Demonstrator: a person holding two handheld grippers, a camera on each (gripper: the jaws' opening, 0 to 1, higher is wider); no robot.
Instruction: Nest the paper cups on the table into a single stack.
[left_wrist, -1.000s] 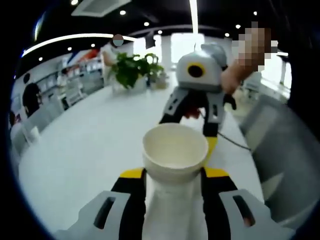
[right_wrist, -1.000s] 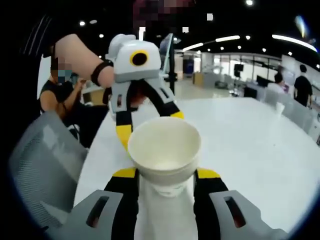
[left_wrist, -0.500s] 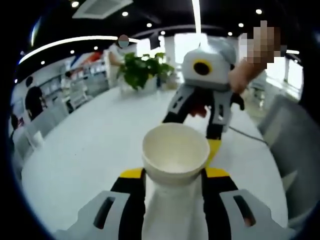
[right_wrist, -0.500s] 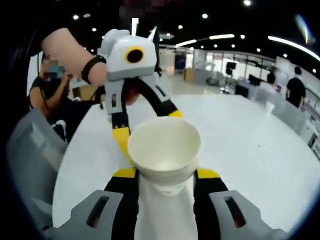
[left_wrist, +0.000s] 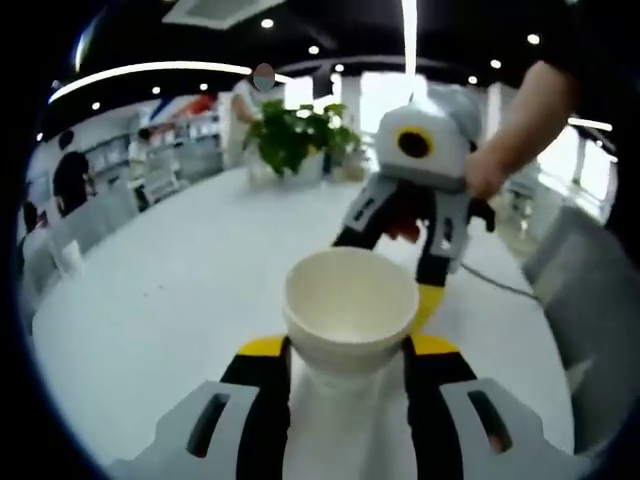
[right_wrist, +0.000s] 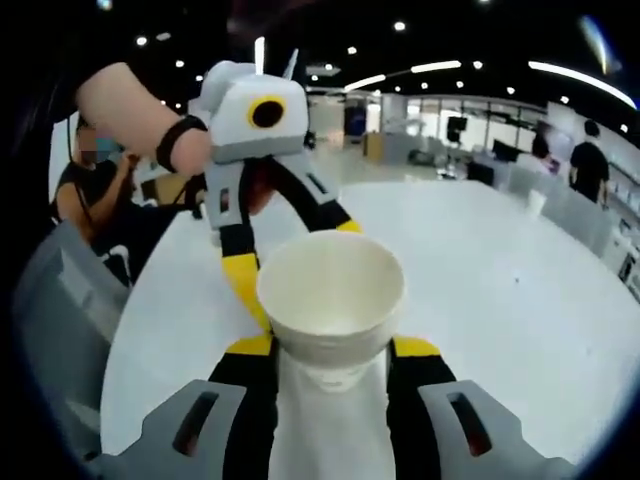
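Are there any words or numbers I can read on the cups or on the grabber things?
None can be read.
Paper cup in the left gripper: plain white, no print showing.
Paper cup in the right gripper: plain white too.
Grippers: yellow and black markings, no letters.
Shelves far behind the table: too small and blurred to read anything.

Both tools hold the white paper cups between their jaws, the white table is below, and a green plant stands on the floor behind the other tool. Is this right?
One detail is wrong: the green plant stands on the white table, not on the floor, as the left gripper view shows. The rest holds: the left tool and the right tool both grip the white paper cups between their jaws.
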